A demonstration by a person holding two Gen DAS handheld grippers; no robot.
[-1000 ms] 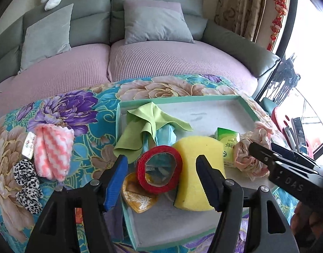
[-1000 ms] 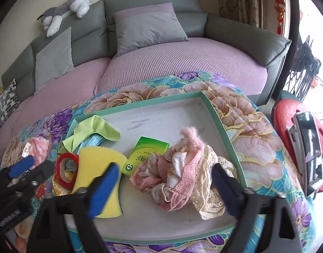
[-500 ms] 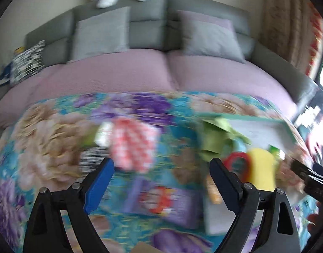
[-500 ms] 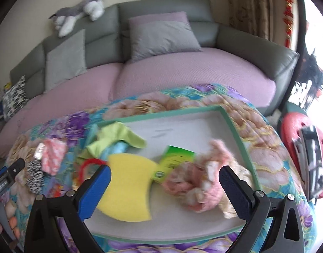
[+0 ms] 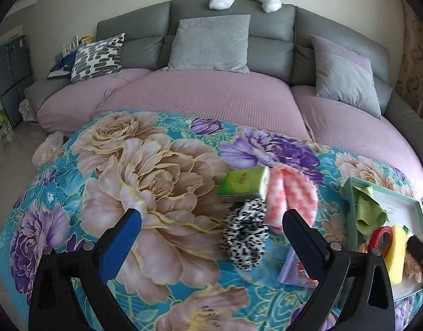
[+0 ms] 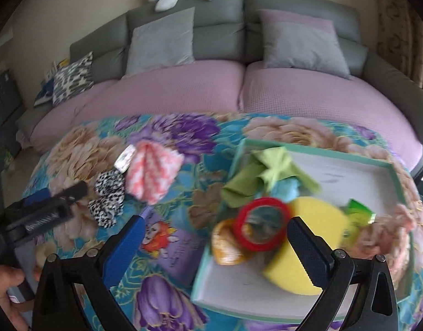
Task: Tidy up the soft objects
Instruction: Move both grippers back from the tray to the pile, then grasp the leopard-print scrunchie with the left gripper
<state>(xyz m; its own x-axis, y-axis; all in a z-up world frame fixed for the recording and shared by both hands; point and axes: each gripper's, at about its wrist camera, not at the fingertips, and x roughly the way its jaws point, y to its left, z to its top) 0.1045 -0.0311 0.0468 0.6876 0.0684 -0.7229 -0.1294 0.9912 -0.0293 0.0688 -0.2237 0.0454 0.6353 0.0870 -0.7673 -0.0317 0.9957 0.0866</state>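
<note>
Left gripper [image 5: 211, 237] swung left off tray [image 5: 346, 193], now spread, empty, over scrunchie [image 5: 246, 237] beside pink cloth [image 5: 291, 193]; likely next pick. Right gripper [image 6: 214, 240] spread, empty, by tray edge

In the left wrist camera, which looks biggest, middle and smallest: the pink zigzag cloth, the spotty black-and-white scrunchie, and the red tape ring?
1. Pink zigzag cloth and black-and-white scrunchie: they look about alike, too close to rank.
2. Red tape ring: clearly smallest, though it sits at the warped edge, partly hidden.
</note>
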